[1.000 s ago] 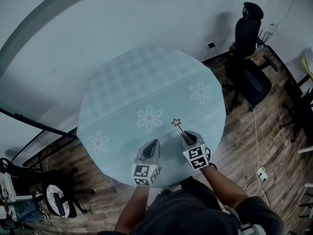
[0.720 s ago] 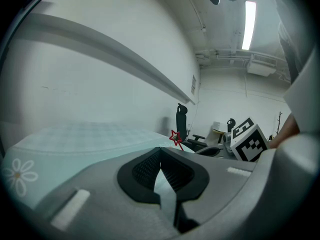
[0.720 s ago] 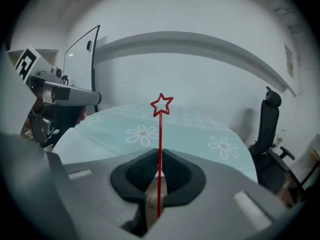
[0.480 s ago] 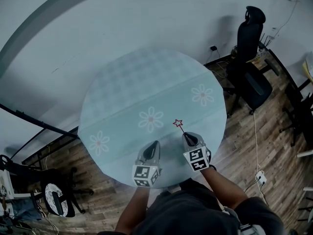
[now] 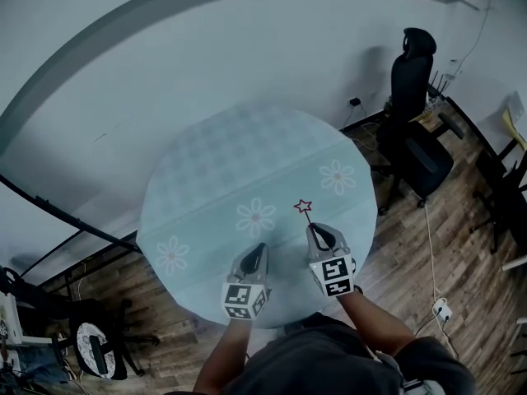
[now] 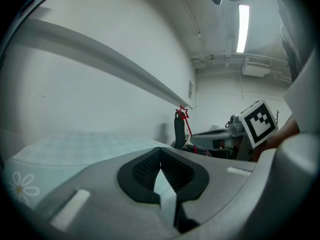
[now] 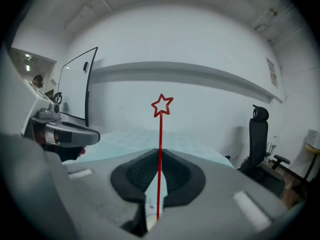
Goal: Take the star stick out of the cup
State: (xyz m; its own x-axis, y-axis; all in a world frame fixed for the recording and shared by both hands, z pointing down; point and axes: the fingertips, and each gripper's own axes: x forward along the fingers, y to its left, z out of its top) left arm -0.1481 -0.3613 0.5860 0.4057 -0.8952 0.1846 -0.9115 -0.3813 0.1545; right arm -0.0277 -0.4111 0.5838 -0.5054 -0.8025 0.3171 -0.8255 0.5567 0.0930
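The star stick (image 5: 305, 211) is a thin red rod topped by an outlined star. My right gripper (image 5: 317, 231) is shut on its lower end and holds it upright over the near right part of the round pale-blue table (image 5: 247, 146). In the right gripper view the star stick (image 7: 160, 149) rises from between the closed pads. My left gripper (image 5: 258, 250) hovers just to the left of it, shut and holding nothing (image 6: 160, 151). From the left gripper view the star stick (image 6: 184, 115) shows at the right. No cup is visible in any view.
The tablecloth carries three flower prints, one of them (image 5: 256, 217) just ahead of the grippers. A black office chair (image 5: 416, 72) stands on the wooden floor to the right of the table. A white wall runs behind the table.
Both grippers stay side by side over the near table edge. The right one has drifted slightly right with the stick, and the head view has tilted a little.
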